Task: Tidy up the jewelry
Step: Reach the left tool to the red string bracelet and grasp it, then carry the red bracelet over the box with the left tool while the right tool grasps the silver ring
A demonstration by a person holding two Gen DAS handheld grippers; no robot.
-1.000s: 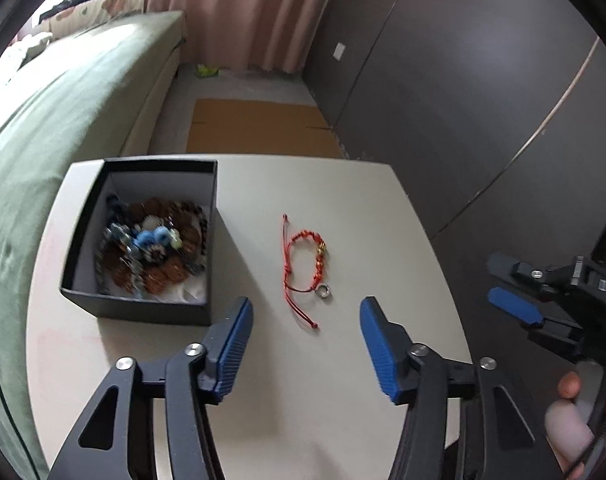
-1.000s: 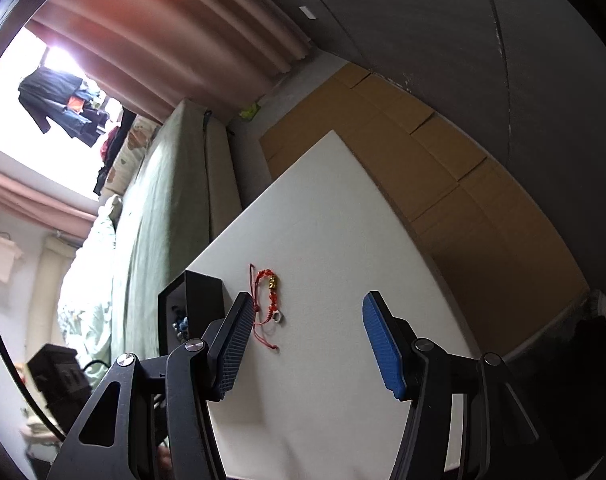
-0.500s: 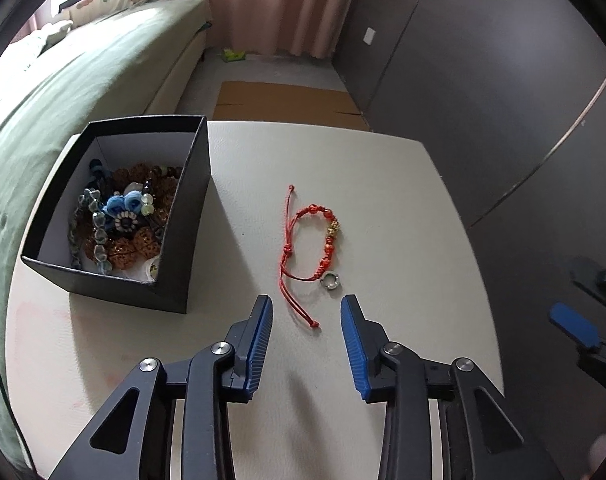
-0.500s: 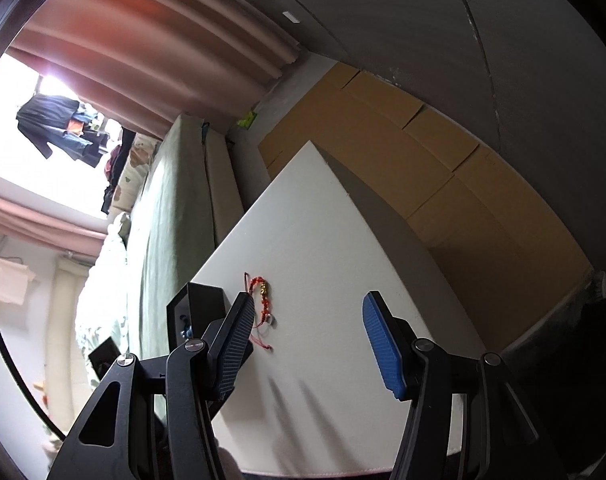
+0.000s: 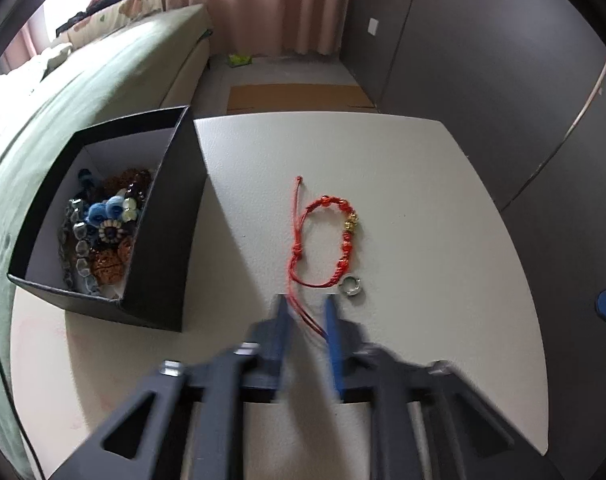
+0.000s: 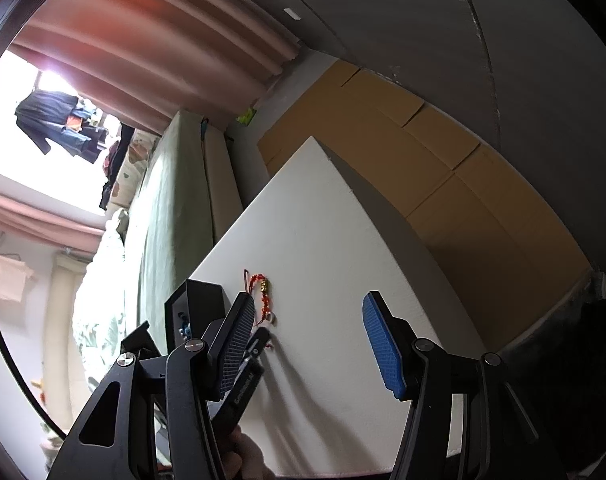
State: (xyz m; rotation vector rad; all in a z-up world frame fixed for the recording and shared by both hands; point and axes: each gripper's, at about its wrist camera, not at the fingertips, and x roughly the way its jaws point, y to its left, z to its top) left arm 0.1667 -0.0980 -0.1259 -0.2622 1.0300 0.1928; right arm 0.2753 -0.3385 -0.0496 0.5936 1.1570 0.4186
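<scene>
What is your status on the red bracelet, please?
Left gripper shut on red bracelet cord tail. Right gripper open, empty. Silver ring lies beside bracelet; black box left of it.

one red bracelet [image 5: 327,236], one ring [image 5: 350,285], one box [image 5: 163,232], perhaps several beaded pieces [image 5: 103,224].

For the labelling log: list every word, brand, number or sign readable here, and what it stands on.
White lettering on the body of the left gripper, whose jaws have just been closing round the cord of the red bracelet: too small and slanted to read.
Black box, ring, table: no text.
</scene>
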